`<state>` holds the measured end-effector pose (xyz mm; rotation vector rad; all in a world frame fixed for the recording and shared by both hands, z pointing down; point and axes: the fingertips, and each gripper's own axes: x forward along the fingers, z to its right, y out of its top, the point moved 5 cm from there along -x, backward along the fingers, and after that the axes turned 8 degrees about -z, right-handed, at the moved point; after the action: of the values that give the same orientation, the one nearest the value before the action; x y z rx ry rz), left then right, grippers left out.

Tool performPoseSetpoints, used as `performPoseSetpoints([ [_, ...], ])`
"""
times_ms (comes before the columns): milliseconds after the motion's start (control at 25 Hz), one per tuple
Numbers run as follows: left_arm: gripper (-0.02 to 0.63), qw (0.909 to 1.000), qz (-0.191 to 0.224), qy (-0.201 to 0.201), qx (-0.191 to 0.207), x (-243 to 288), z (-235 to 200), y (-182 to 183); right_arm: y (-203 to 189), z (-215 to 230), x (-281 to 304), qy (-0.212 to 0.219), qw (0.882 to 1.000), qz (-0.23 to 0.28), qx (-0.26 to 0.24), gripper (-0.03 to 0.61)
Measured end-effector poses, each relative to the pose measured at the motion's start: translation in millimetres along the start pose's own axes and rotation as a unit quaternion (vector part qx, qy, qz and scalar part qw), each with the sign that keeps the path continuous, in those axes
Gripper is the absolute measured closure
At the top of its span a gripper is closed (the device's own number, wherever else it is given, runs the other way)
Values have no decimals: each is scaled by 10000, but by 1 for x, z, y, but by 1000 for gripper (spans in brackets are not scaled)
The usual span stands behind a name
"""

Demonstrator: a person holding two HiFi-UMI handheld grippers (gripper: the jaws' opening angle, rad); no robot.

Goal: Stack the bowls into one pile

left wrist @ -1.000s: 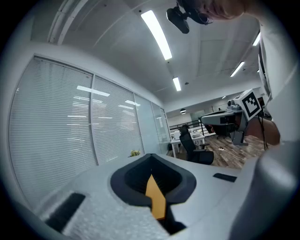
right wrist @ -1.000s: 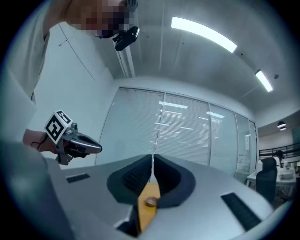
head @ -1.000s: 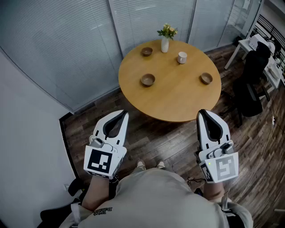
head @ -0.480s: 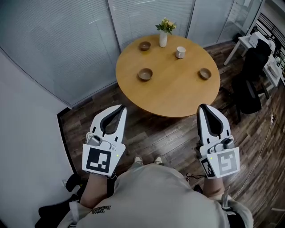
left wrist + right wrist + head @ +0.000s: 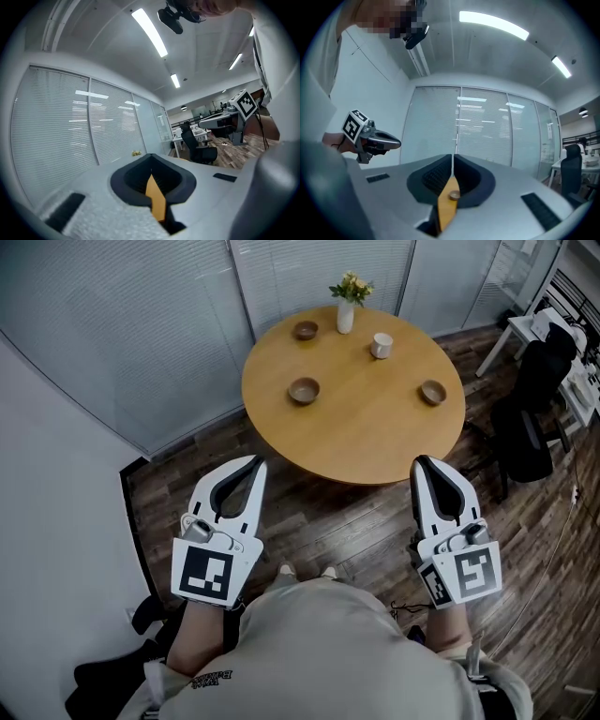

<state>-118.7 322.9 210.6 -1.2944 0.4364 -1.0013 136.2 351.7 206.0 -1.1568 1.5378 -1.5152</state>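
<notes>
In the head view, the round worktop [image 5: 366, 442] sat slightly higher in frame than a second earlier. On it, well apart, lay the left bowl [image 5: 305, 390], right bowl [image 5: 432, 392] and far bowl [image 5: 306, 330], all well ahead of the left gripper [image 5: 254, 461] and right gripper [image 5: 421, 461], with open wooden floor [image 5: 328, 512] between. In the left gripper view, the fingers were pressed together and empty, facing blinds [image 5: 70, 131]. The right gripper view showed the same.

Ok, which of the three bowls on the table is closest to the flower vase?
The far bowl, just left of the vase. The left-middle bowl and the right bowl sit well away from it, nearer the camera.
</notes>
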Motion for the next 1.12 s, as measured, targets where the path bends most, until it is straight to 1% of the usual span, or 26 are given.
performPoseSetpoints([
  [120,594,10000,22,62,-16,4,5,2,-5,5,0,55,9999,-29,-157,543],
  [240,594,9999,6,57,88,9,14,6,-9,10,-1,194,9994,-30,-291,543],
  [360,594,9998,-29,77,171,14,21,10,-12,16,-2,330,9991,21,-269,543],
  [560,594,9998,-20,140,167,19,30,13,-17,26,-4,426,9988,40,-239,542],
  [680,594,9998,-41,133,163,23,34,12,-21,32,-4,456,9989,131,-64,543],
  [760,594,9998,-53,131,164,25,35,12,-16,34,-2,498,9985,230,43,543],
  [880,594,9998,-23,130,168,29,33,13,-10,35,4,511,9984,253,6,543],
  [1120,594,9998,29,113,181,42,27,9,-13,42,15,428,9987,254,-114,543],
])
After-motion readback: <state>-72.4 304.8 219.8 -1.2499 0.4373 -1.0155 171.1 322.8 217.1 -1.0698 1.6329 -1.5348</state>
